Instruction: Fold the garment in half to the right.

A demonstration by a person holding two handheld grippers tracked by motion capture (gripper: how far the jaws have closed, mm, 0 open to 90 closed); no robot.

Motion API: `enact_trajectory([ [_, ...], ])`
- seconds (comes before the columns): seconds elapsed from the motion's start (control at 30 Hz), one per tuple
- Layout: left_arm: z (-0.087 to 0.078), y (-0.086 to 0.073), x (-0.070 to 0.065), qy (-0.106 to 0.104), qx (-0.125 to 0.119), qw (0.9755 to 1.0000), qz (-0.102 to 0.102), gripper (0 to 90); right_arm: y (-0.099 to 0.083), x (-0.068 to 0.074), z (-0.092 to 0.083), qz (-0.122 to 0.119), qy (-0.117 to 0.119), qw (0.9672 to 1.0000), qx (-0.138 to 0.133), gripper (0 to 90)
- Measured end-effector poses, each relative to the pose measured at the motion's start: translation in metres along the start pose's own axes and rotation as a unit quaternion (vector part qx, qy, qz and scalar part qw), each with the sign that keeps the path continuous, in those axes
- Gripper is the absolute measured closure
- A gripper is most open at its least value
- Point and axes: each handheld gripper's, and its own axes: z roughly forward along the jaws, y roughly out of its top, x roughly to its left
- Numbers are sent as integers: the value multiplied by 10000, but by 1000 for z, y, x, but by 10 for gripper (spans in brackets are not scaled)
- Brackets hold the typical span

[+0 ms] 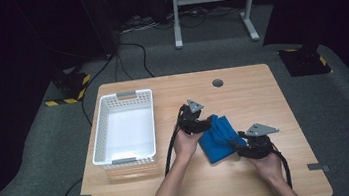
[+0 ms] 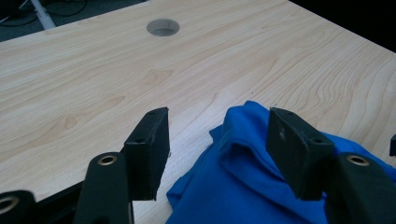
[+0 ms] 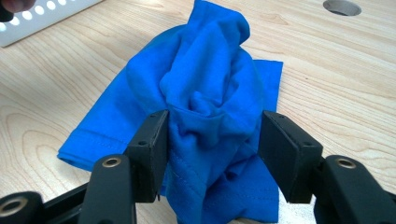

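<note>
Straddling blue cloth (image 3: 205, 107), both grippers open

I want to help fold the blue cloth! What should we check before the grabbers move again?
1. Blue cloth is on the table, not hanging off: ok.
2. Left gripper jaws are open, cloth edge between them: ok.
3. Right gripper jaws are open around a bunched fold: ok.
4. Cloth lies flat: not ok, it is rumpled.
5. White basket stands apart from the cloth: ok.
</note>
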Motion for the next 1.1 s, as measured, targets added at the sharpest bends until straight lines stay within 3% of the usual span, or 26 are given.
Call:
enact_trajectory([
  [0.27,-15,-18,-4,87,115,9998,-109,381,0,-1,-4,-38,51,10000,-72,427],
  [0.6,-32,-55,-27,172,304,9994,-29,351,-4,-7,-8,74,92,9999,-91,419],
  [0.93,-22,-81,-48,-4,568,9983,-158,333,-10,-15,-11,216,141,9997,-38,417],
  [1.1,-15,-85,-54,122,695,9975,-73,337,-14,-17,-6,193,143,9997,74,418],
])
